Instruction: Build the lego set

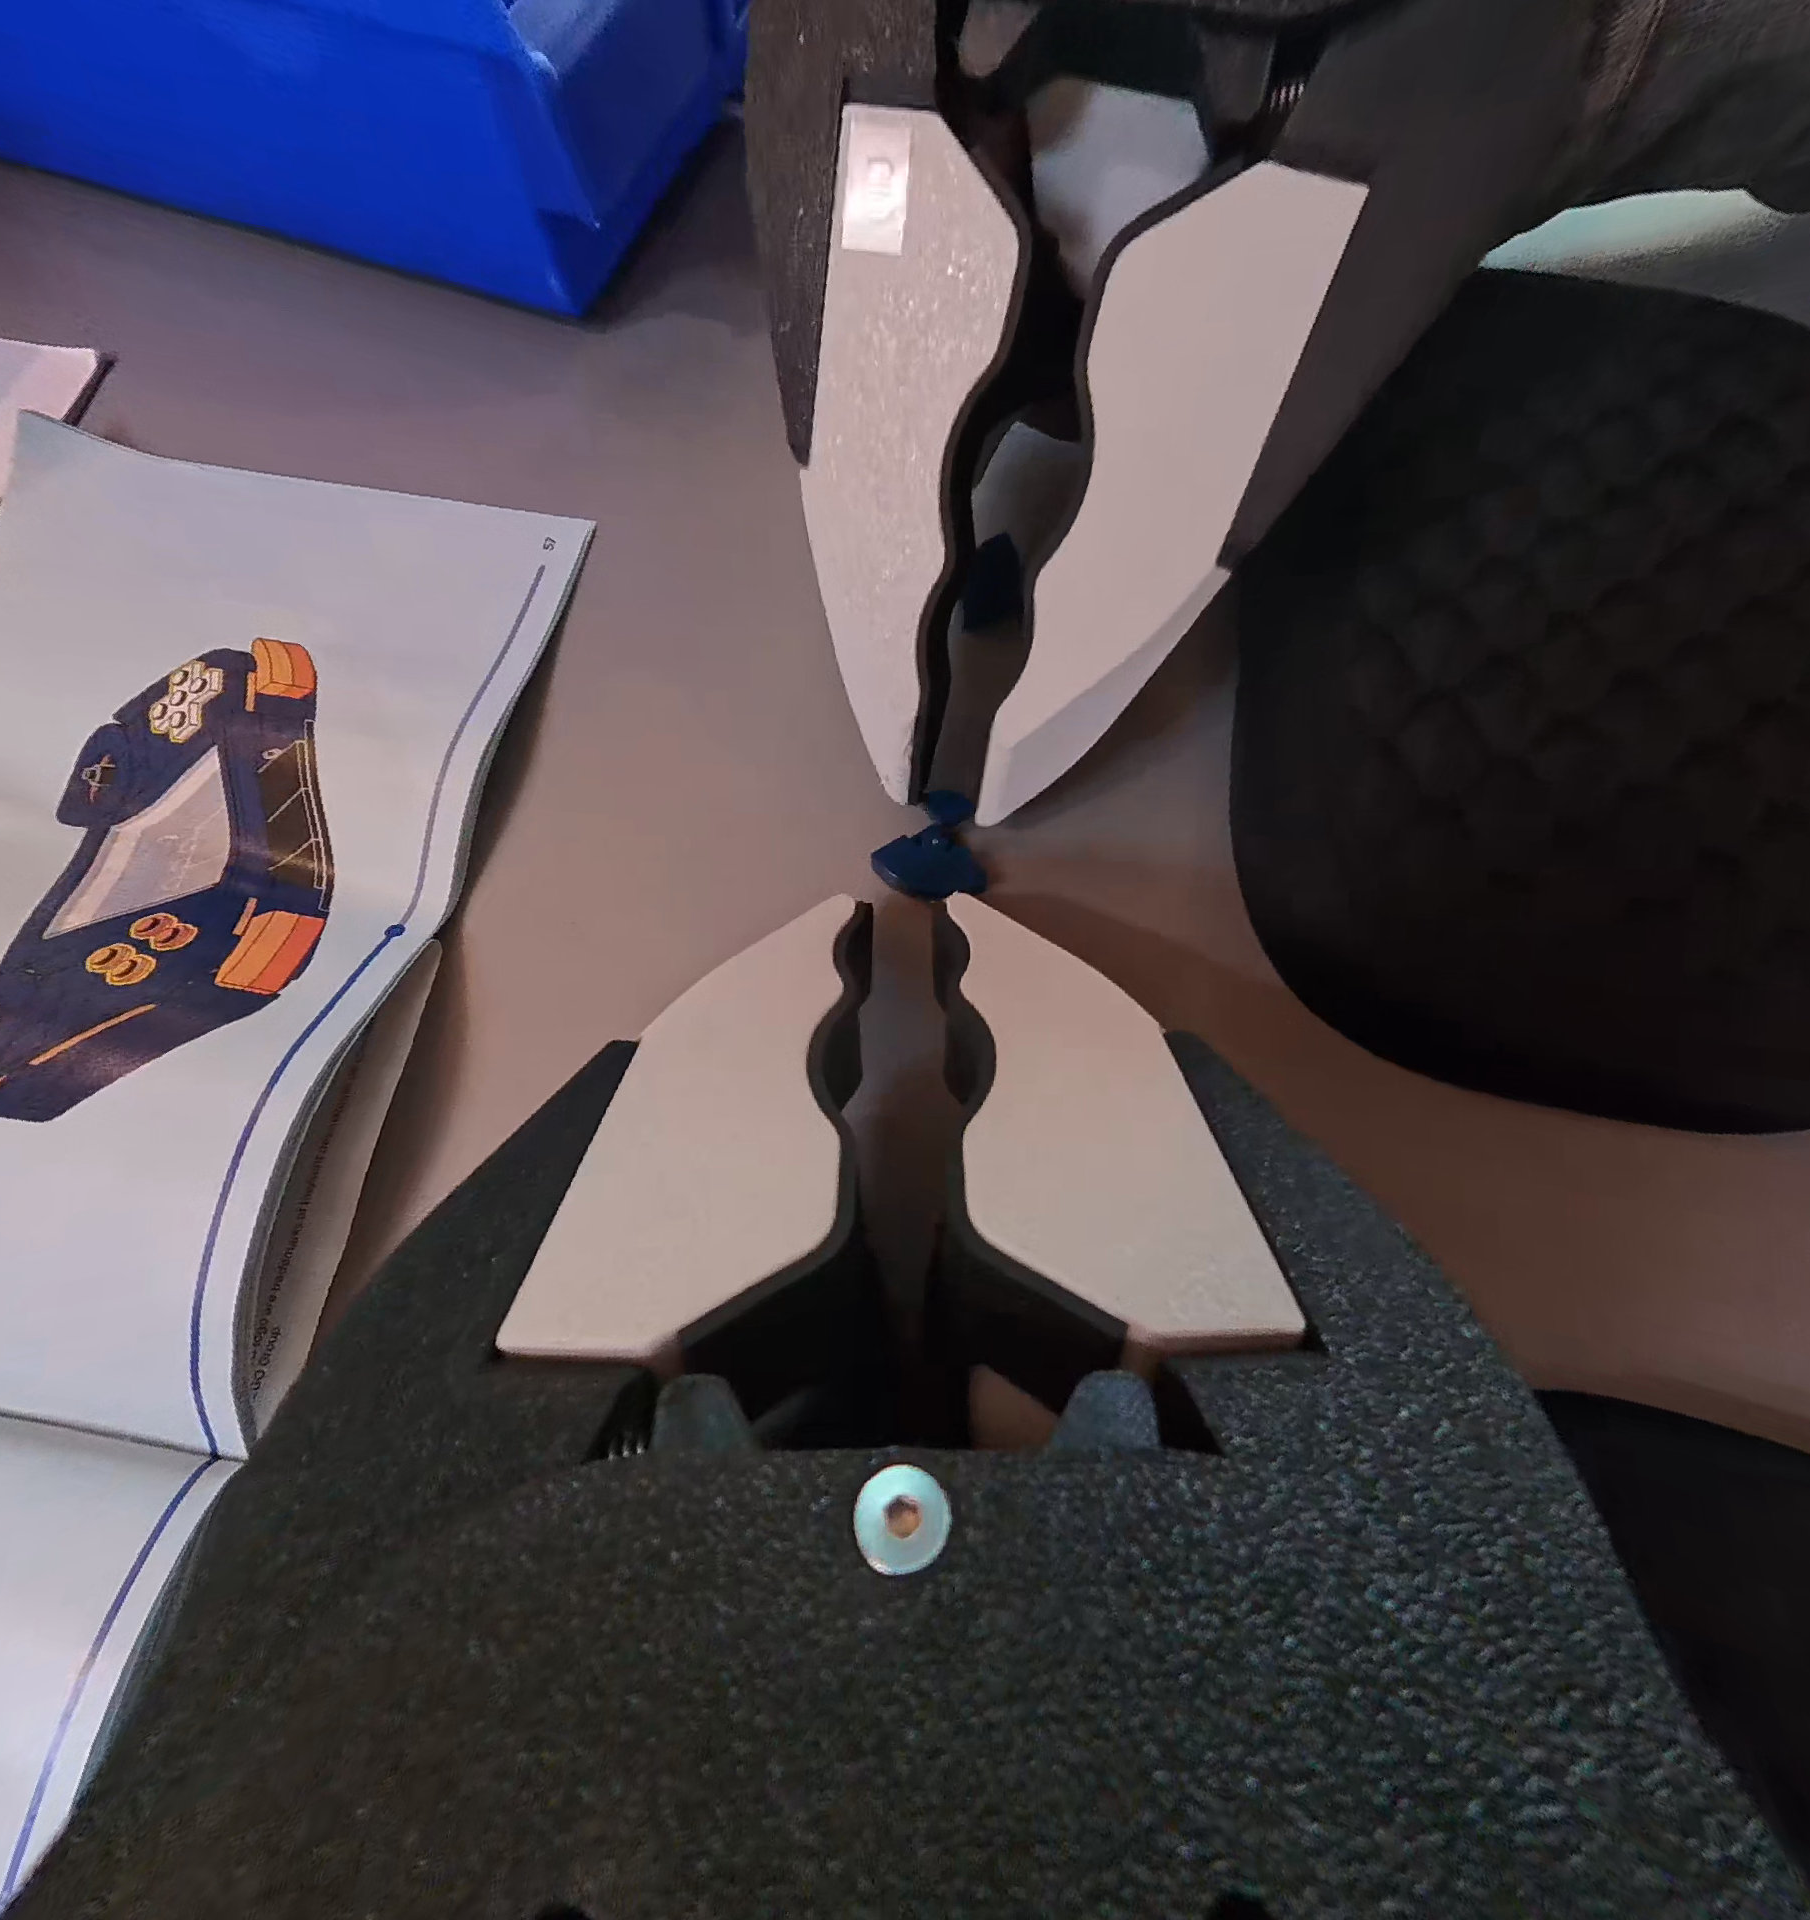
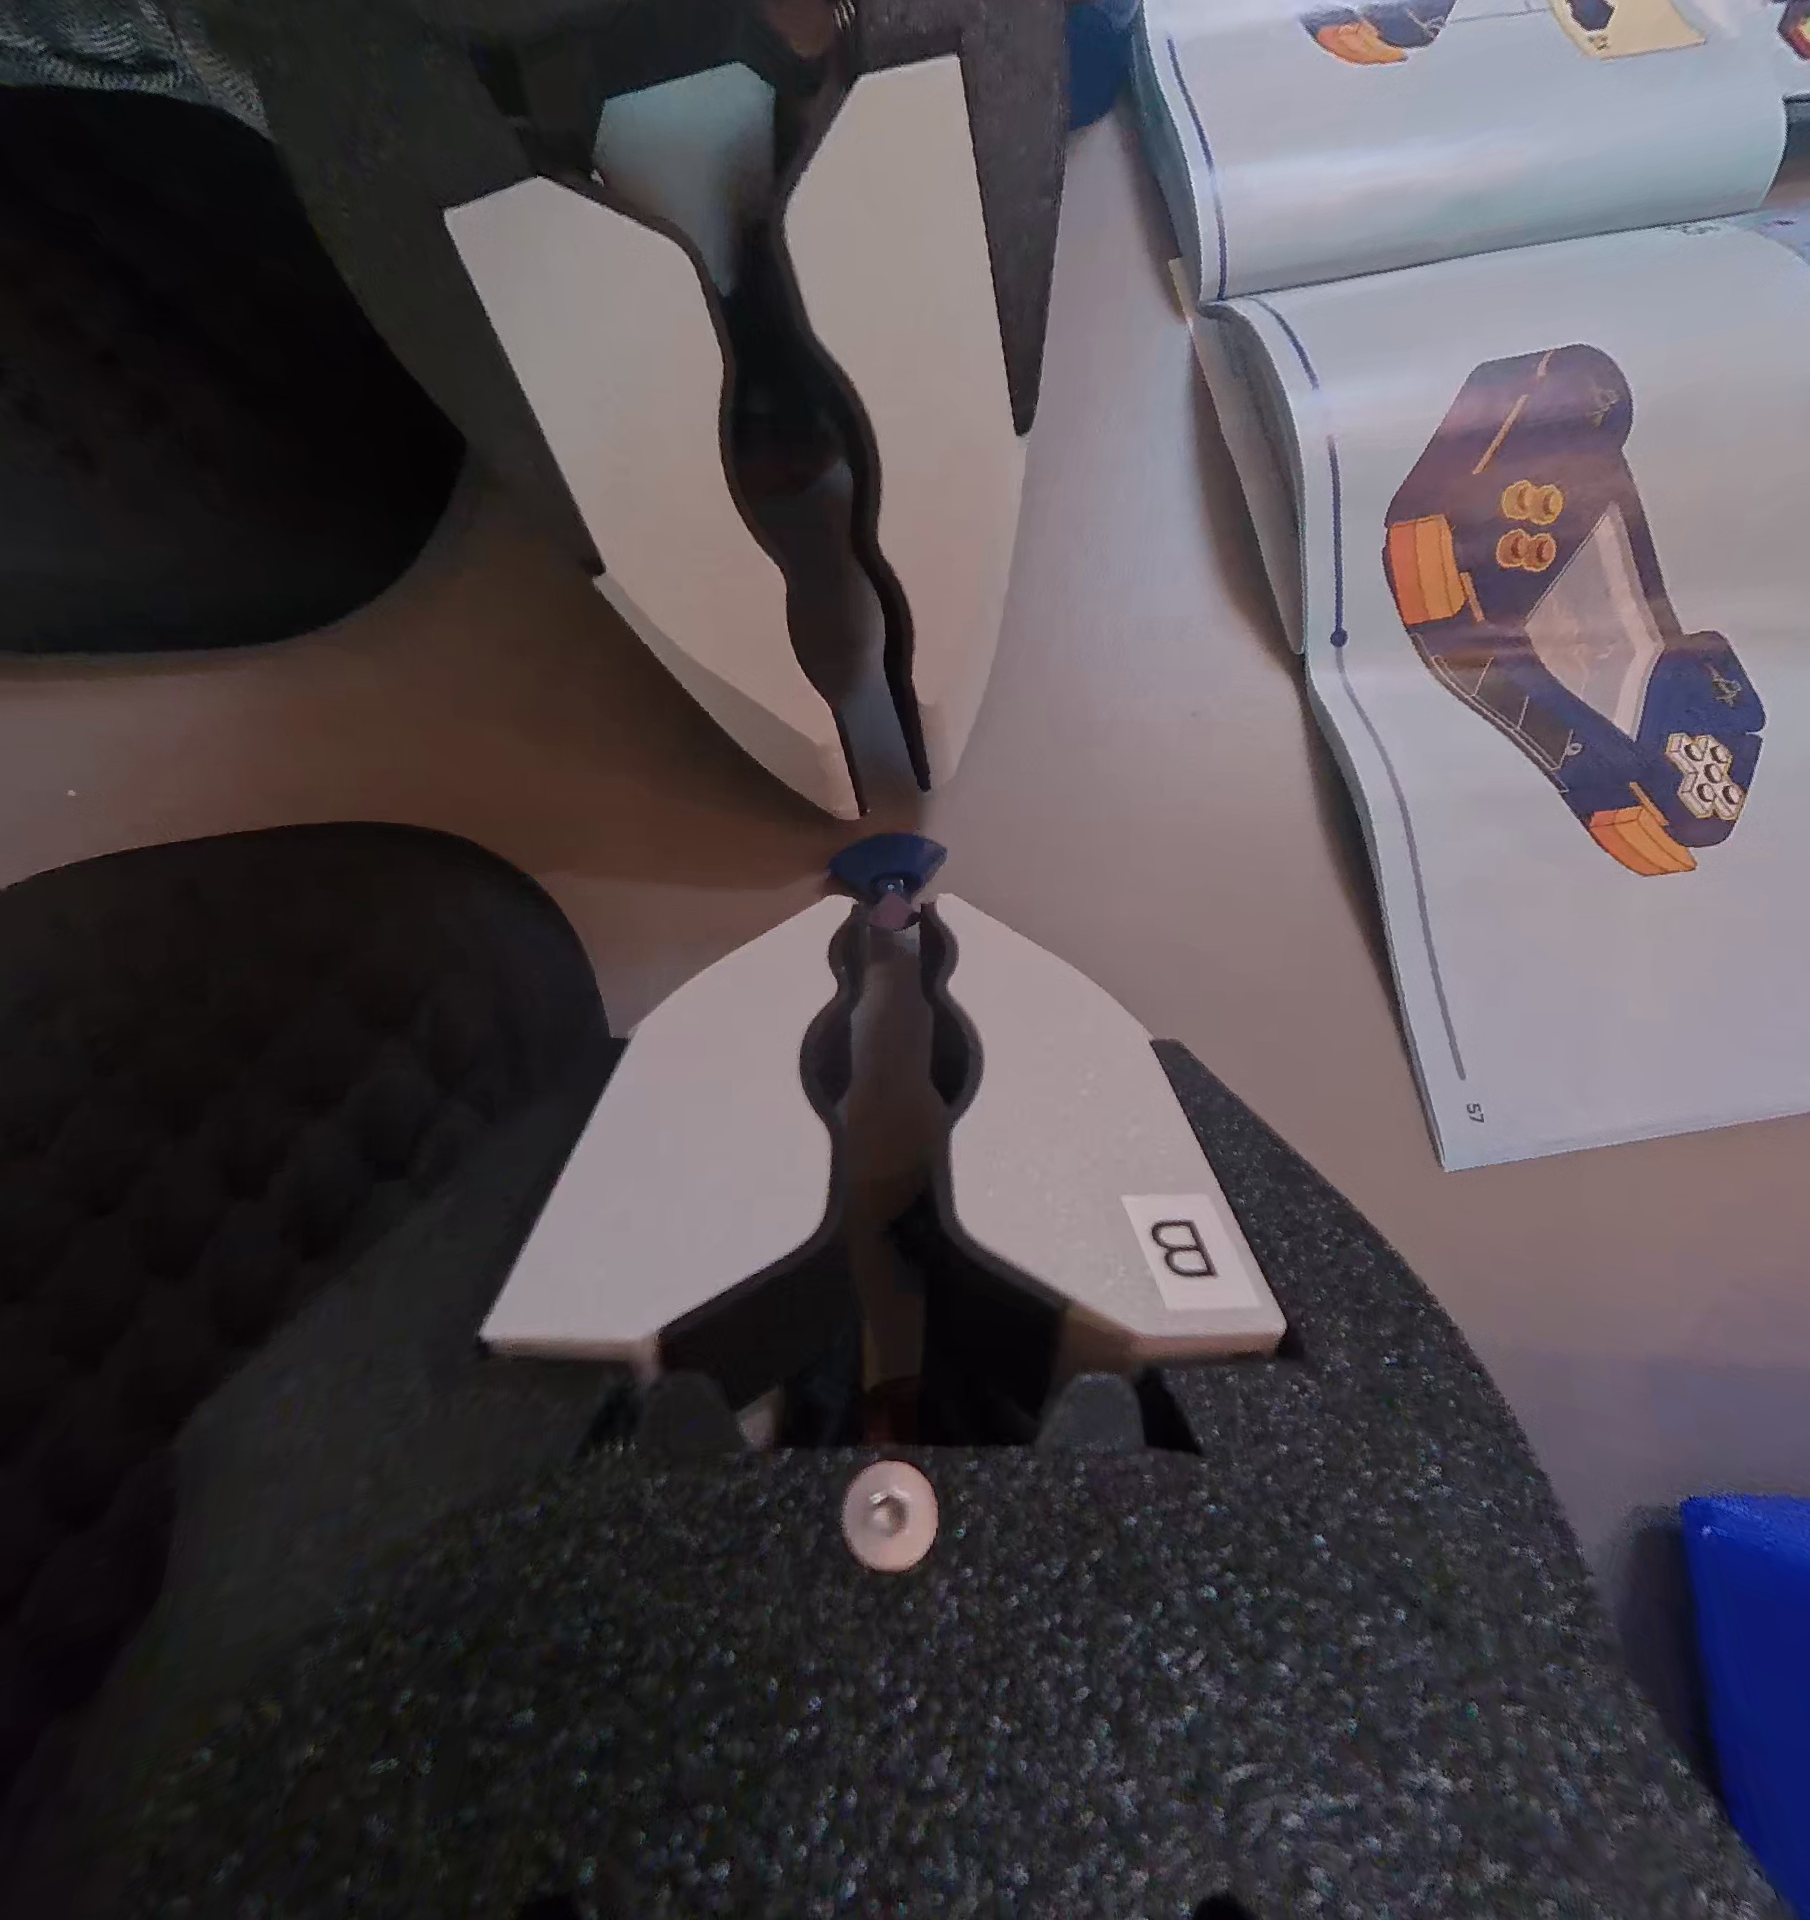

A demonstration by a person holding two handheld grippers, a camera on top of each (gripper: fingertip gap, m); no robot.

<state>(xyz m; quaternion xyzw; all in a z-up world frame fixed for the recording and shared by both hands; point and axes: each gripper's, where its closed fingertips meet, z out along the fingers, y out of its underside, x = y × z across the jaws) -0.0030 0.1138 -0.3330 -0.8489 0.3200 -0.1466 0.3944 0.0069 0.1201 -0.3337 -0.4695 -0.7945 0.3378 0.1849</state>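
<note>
- Grey-brown matte tabletop (image 1: 672, 644) was the backdrop for all of it, smooth and plain.
- Closest to the lens in the left wrist view was the left gripper (image 1: 901, 902): grainy black plastic body, one silver screw, and two pale smooth finger plates with wavy black inner edges. Its jaws were nearly together, tips pinched on the near edge of a small dark blue lego piece (image 1: 927, 864).
- Same build on the right gripper (image 2: 890, 914) in its own view, plus a white sticker on one plate. Jaws drawn in tight, tips clamped on a tiny dark bit joined to the blue piece (image 2: 885, 862).
- That piece sat right between the two sets of tips, held up off the table. It looked fan- or wedge-shaped with a little stud or pin at its narrow end, glossy navy plastic. Too small to make out more.
- Just beside the grippers were dark rounded cushions (image 1: 1545, 707) with a quilted, diamond-pattern texture.
- Farther out, an open instruction booklet (image 1: 257, 831) lay flat on the table, pale pages curling at the spine, printed with a picture of a navy and orange model.
- At the far edge stood a bright blue plastic bin (image 1: 361, 135), ridged like a 3D print.
</note>
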